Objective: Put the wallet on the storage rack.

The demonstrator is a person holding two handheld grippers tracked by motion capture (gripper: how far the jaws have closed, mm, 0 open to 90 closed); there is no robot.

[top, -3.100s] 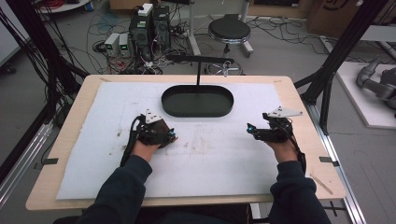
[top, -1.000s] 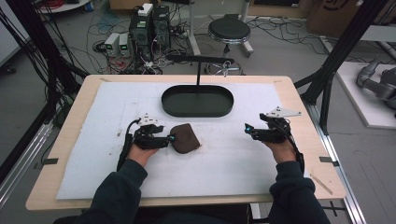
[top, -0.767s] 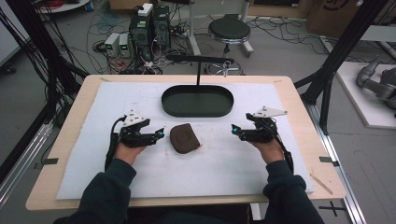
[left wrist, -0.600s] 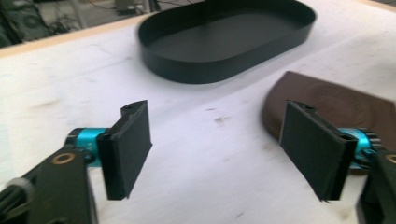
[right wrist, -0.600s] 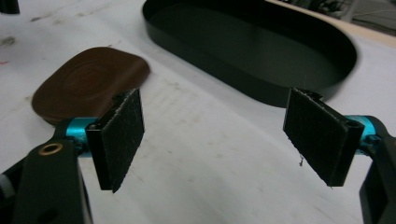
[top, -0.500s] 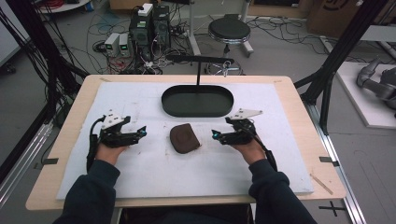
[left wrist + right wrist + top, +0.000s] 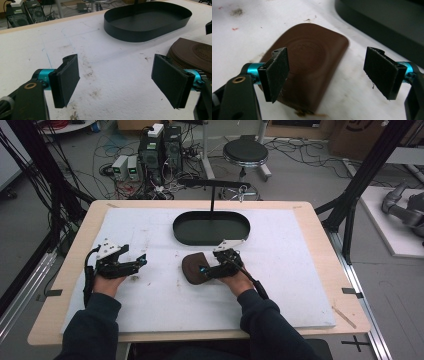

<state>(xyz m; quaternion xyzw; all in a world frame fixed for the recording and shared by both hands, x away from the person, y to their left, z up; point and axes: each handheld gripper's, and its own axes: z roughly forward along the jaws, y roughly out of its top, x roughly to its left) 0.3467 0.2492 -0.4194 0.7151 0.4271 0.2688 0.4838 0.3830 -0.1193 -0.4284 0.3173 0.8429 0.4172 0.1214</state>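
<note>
Your right gripper (image 7: 204, 268) hovers, jaws wide, over the brown leather pouch (image 7: 194, 268) lying mid-counter, just short of the black tray (image 7: 211, 228). Close off-centre and the pouch may slide away. Your left gripper (image 7: 141, 260) waits near the counter's left edge, jaws wide.

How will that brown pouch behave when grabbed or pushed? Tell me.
The pouch looks like soft leather with rounded edges, so it will probably flex rather than stay stiff. It lies flat and low on the mat, so it should slide, not roll or tip. Its smooth face may slip between the open jaws.
</note>
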